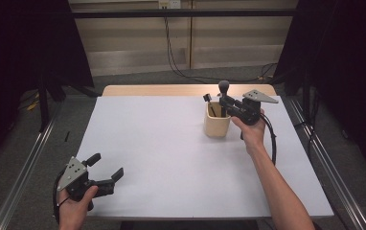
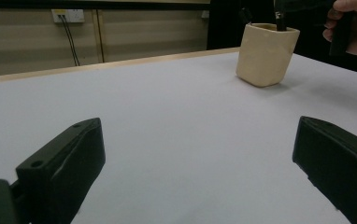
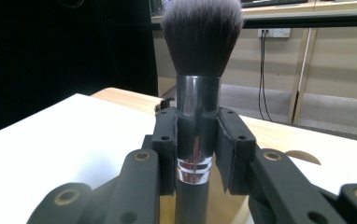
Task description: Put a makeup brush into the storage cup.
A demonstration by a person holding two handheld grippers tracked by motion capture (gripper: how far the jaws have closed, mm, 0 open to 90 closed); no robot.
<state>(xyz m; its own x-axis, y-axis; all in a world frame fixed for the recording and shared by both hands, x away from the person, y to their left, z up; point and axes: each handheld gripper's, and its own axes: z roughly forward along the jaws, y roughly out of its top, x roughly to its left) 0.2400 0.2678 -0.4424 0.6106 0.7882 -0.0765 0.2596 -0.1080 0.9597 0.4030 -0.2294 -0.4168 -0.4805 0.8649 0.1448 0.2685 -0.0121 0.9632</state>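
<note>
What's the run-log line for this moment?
right gripper: shut on brush above cup | left gripper: open, empty | table

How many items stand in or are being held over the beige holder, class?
2: a makeup brush clamped upright in the right gripper above the beige holder, and a dark-tipped tool leaning inside. Others may be hidden.
</note>
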